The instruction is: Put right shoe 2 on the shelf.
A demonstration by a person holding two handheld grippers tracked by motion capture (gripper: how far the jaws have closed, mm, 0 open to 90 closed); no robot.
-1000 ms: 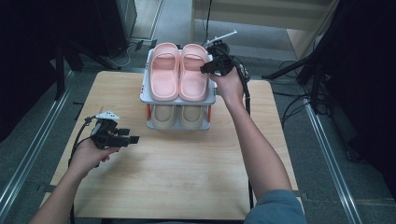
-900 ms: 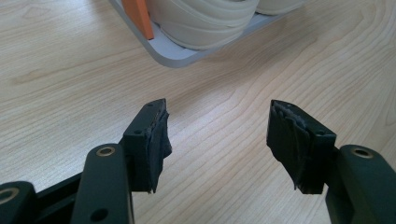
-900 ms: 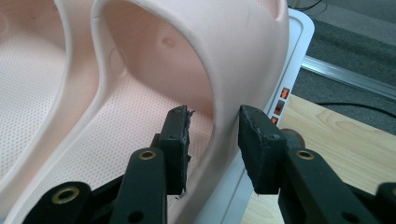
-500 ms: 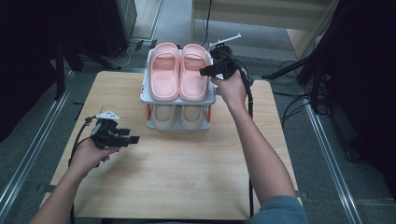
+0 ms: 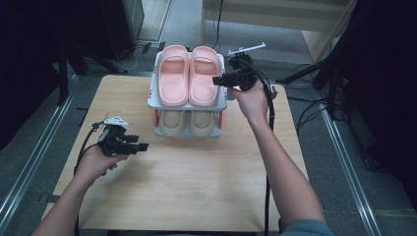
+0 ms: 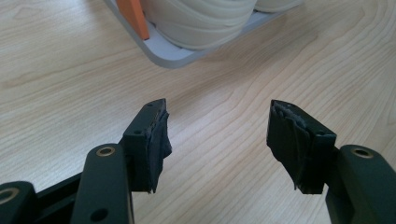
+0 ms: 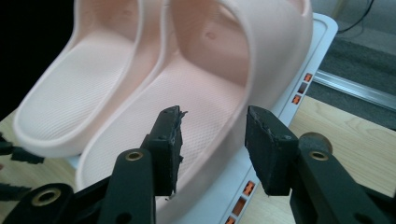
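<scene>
Since before, right gripper (image 5: 220,80) drew back off pink slipper (image 5: 204,76), jaws apart, closing slightly.

You get even, soft light from overhead on the table (image 5: 196,187), with dark surroundings at both sides of the high view. In the right gripper view the pink slippers (image 7: 140,93) blur up close and wash pale; in the left gripper view the wood grain stays sharp

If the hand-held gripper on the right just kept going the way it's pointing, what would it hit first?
Probably the nearer pink slipper on the rack's top shelf. The right hand-held gripper points at its outer side, jaws open and empty; depth is hard to judge.
</scene>
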